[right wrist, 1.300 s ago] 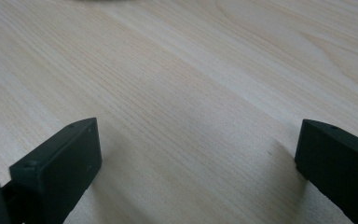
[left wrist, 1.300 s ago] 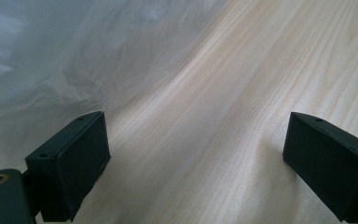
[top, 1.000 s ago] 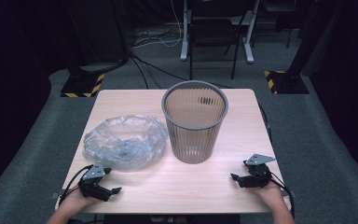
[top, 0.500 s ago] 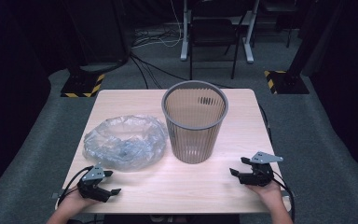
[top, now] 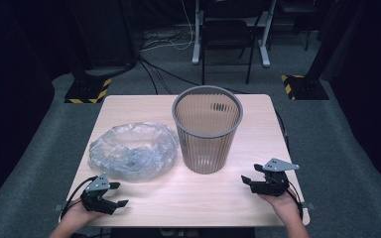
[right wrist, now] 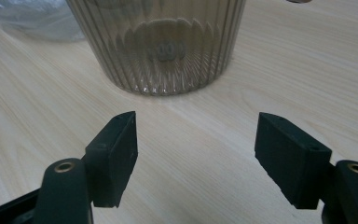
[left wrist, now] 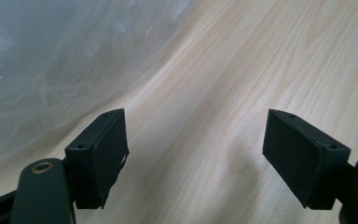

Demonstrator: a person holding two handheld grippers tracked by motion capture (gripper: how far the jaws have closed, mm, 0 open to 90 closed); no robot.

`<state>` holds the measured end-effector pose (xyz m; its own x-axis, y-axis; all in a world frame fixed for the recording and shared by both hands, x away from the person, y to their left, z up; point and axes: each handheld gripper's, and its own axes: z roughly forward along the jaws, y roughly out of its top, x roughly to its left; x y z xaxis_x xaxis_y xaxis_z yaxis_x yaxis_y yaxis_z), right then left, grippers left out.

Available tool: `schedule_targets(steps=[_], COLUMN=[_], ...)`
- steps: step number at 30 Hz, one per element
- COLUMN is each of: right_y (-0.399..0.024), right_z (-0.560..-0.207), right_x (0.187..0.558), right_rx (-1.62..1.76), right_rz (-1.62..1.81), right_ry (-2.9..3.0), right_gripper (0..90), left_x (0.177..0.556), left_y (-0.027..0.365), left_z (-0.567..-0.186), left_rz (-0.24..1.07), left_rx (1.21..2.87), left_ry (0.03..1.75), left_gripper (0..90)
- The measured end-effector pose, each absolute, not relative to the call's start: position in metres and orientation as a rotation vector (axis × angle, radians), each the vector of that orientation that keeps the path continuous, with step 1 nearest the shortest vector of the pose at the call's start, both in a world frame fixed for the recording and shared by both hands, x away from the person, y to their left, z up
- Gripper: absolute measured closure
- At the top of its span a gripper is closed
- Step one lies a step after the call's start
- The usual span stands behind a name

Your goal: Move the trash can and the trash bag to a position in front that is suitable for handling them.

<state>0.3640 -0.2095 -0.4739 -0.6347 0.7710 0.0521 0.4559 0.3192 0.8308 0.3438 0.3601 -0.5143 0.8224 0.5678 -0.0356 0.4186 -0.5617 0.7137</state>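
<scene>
Here we note the start of the work, nothing gripped yet. At the near left corner of the table (top: pixel 144 106) the left tongs (top: pixel 120 203) sit low in the hand, jaws apart with bare wood between them; they have just been closing a little, on nothing. Just beyond them lies the crumpled clear plastic bag (top: pixel 131 151), loose on the wood, its near edge close to the left jaw in the left gripper view (left wrist: pixel 42 60). Next to it, touching or nearly so, stands the ribbed grey bin (top: pixel 207 130), upright and, as far as we can see, unlined. At the near right the right tongs (top: pixel 245 182) hover off the table, pointed at the foot of the bin (right wrist: pixel 161 44), jaws likewise apart and empty, also just narrowing slightly.

We judge this the approach step: likely the bag is to go into the bin. Next move calls for the left tongs to reach forward and pinch the bag's rim, thin film, easy to miss.
</scene>
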Motion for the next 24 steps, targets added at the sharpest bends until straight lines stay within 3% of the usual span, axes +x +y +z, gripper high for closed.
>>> schedule_targets(steps=[9, 24], right_y=[-0.205, -0.189], right_z=[-0.464, -0.406], right_x=[0.368, 0.366], right_rx=[1.110, 1.057], right_rz=[1.256, 1.335], right_ry=[2.237, 2.176], right_gripper=[27.2, 25.0], left_x=[0.339, 0.335], left_y=[0.361, 0.370], left_z=[-0.506, -0.495], left_rz=[0.271, 0.303], left_rx=[2.212, 2.122], left_ry=[0.712, 0.765], left_gripper=[23.1, 24.2])
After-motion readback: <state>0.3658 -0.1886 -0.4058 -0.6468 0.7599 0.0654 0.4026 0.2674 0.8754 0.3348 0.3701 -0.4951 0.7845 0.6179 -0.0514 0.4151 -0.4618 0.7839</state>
